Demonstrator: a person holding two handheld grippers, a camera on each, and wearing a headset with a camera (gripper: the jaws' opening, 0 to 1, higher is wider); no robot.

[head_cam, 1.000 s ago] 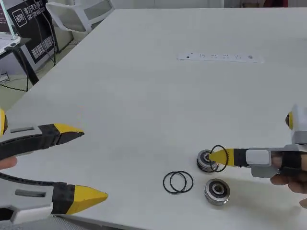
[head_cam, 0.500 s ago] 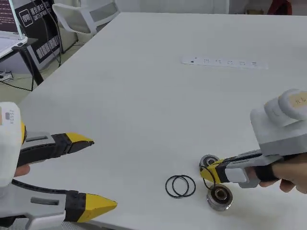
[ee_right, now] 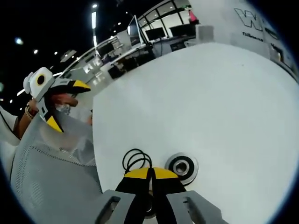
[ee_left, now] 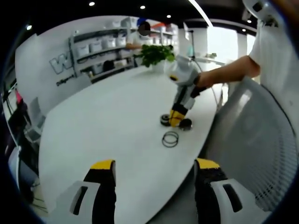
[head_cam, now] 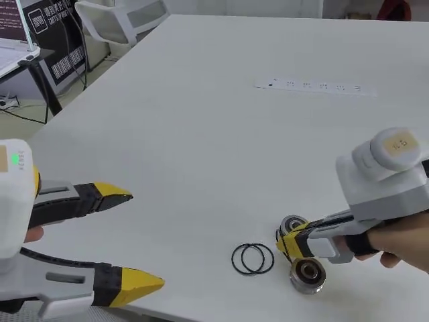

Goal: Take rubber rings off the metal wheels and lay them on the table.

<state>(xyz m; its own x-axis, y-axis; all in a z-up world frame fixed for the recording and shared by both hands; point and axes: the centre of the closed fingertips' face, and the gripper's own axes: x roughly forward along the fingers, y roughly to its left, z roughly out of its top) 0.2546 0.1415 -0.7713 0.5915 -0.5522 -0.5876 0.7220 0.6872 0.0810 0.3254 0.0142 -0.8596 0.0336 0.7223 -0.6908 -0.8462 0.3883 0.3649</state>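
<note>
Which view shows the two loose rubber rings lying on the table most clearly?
The head view: it looks down on the rubber rings, two overlapping loops on the table. The left gripper view shows them small and far off. The right gripper view shows black loops just past its shut jaws, partly hidden.

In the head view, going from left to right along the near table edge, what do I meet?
left gripper → loose rubber rings → metal wheels. The right gripper overlaps the wheels, so it is left out.
</note>
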